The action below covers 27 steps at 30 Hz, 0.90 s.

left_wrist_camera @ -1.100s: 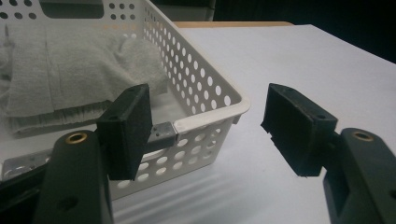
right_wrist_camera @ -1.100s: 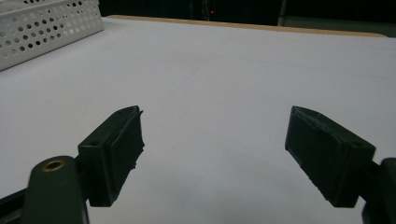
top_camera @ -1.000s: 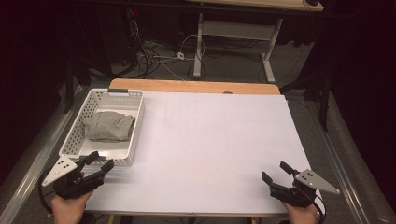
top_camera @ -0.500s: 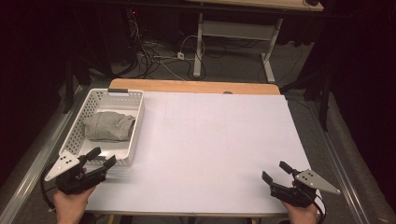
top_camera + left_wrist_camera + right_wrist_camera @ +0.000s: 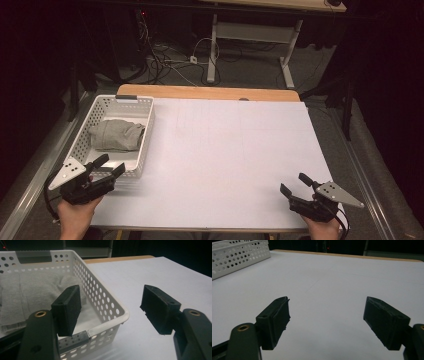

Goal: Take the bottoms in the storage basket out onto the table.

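Note:
A white perforated basket (image 5: 149, 125) stands at the table's left, and a folded grey cloth (image 5: 116, 135) lies inside it. My left gripper (image 5: 111, 165) hovers at the basket's near right corner, open. In the left gripper view the left gripper (image 5: 111, 300) has one jaw over the basket's inside and the other over the white table. The basket wall (image 5: 100, 297) and the grey cloth (image 5: 30, 292) lie beyond, and nothing is pinched. My right gripper (image 5: 293, 183) stays open near the front right edge. In the right gripper view the right gripper (image 5: 327, 305) has bare table between its jaws.
A white sheet covers the table (image 5: 225, 150), with a wooden strip showing along the far edge. The basket (image 5: 237, 255) shows at the far left in the right gripper view. Cables and a metal desk frame (image 5: 250, 35) lie on the floor beyond the table.
My left gripper has edged slightly forward toward the basket's near corner. The right gripper has not moved. Both stay open.

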Each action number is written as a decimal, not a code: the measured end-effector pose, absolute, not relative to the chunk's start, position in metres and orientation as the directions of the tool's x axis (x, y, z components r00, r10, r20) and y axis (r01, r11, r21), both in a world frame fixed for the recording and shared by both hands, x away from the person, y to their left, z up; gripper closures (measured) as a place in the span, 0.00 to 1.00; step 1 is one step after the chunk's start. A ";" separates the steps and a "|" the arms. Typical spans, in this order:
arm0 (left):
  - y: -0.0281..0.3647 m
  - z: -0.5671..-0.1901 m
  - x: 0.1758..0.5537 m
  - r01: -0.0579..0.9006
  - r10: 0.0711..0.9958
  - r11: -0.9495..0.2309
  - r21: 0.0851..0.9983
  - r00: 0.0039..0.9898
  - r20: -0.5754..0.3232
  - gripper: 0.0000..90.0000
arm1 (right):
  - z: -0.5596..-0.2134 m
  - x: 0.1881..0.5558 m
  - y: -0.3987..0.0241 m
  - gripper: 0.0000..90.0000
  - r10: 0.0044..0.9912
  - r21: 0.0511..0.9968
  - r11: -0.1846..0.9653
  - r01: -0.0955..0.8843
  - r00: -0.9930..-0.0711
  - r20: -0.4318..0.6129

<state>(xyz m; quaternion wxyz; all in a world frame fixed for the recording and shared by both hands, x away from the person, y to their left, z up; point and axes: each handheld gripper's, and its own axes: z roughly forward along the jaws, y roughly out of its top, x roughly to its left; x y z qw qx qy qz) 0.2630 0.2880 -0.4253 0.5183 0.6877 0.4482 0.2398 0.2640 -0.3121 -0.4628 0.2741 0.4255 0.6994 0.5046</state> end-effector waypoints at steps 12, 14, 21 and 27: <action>0.282 -0.415 0.274 0.365 0.861 -0.092 0.927 0.496 -0.110 0.34 | -0.463 0.265 -0.312 0.24 0.872 0.939 0.126 0.322 -0.487 0.050; 0.282 -0.413 0.277 0.368 0.861 -0.095 0.925 0.497 -0.110 0.34 | -0.463 0.265 -0.312 0.24 0.872 0.939 0.125 0.321 -0.488 0.050; 0.282 -0.408 0.284 0.371 0.864 -0.100 0.923 0.493 -0.104 0.32 | -0.463 0.265 -0.311 0.24 0.867 0.940 0.132 0.316 -0.497 0.045; 0.280 -0.401 0.293 0.375 0.871 -0.118 0.920 0.484 -0.086 0.31 | -0.463 0.265 -0.311 0.24 0.866 0.939 0.133 0.316 -0.498 0.045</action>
